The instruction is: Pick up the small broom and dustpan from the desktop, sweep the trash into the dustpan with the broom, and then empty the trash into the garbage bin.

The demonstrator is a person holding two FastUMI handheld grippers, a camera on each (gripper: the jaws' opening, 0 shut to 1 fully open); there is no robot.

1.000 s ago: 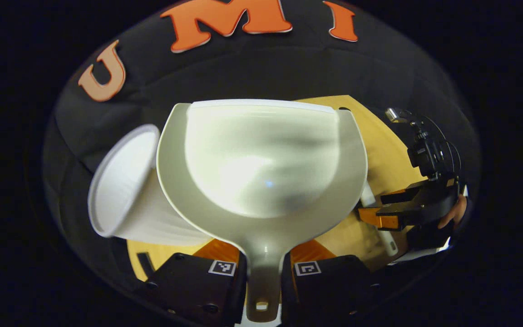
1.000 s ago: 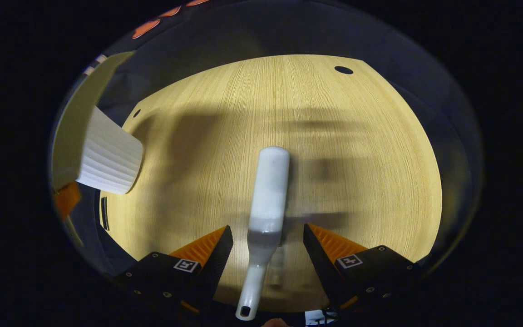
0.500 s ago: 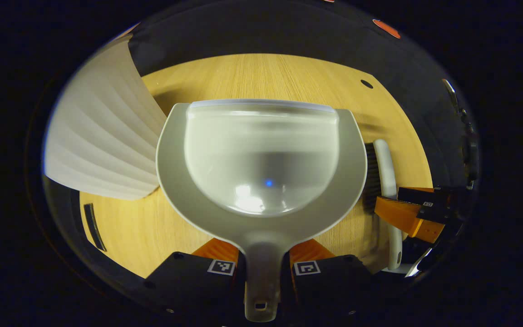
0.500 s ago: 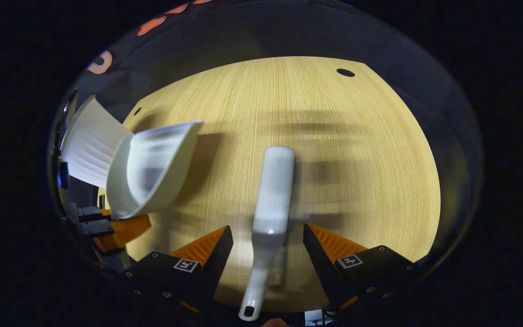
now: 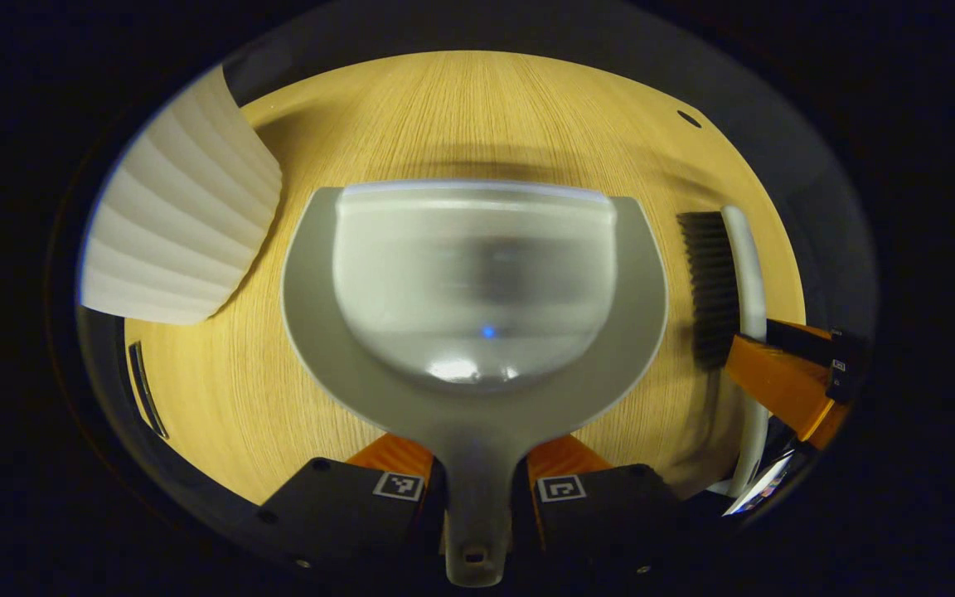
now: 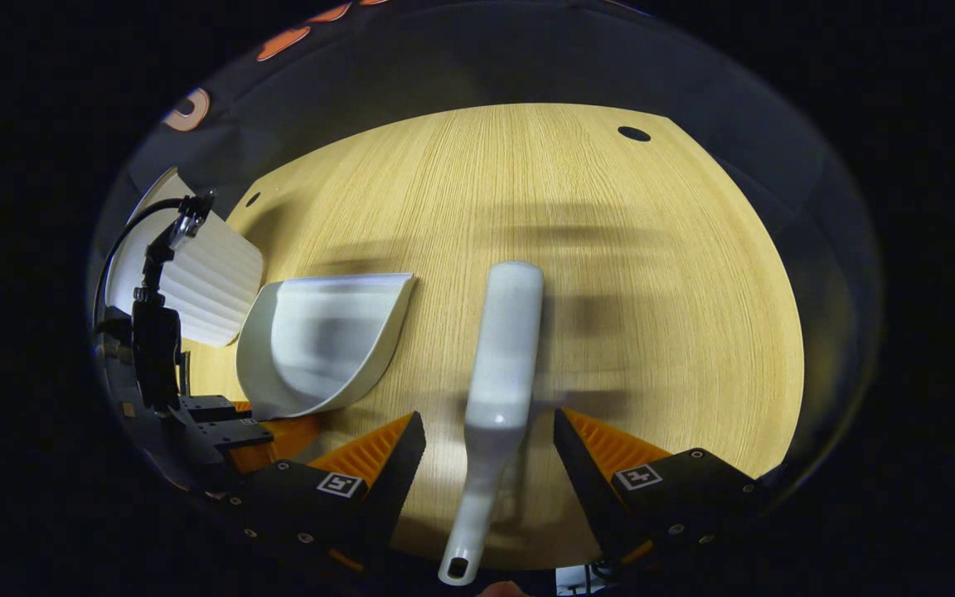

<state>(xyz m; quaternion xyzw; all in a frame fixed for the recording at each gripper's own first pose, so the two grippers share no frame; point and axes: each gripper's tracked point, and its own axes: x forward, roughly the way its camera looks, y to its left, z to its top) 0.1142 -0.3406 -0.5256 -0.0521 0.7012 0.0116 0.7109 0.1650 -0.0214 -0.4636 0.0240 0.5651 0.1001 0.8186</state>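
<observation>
- Your left gripper [image 5: 477,489] is clamped on the dustpan [image 5: 474,286] handle, with both fingers pressed against its sides.
- In the left gripper view the dustpan's scoop points away from you over the worktop [image 5: 486,108]; you cannot tell from here whether its front lip touches the wood.
- The pan looks blurred in both views.
- In the right gripper view the dustpan [image 6: 324,344] sits low over the worktop [image 6: 652,274], with your left gripper [image 6: 229,423] behind its handle.
- The bin [image 5: 183,228], white and ribbed, stands just left of the dustpan at the worktop's far-left corner; in the right gripper view the bin [image 6: 208,286] is beyond the pan.
- Your right gripper [image 6: 490,452] is spread wide, with the broom [image 6: 498,373] lying between its fingers and a gap on each side.
- The broom's handle end points back toward you and its head points away.
- In the left gripper view the broom [image 5: 726,282] lies just right of the dustpan, dark bristles facing the pan, with your right gripper [image 5: 792,381] at its handle.
</observation>
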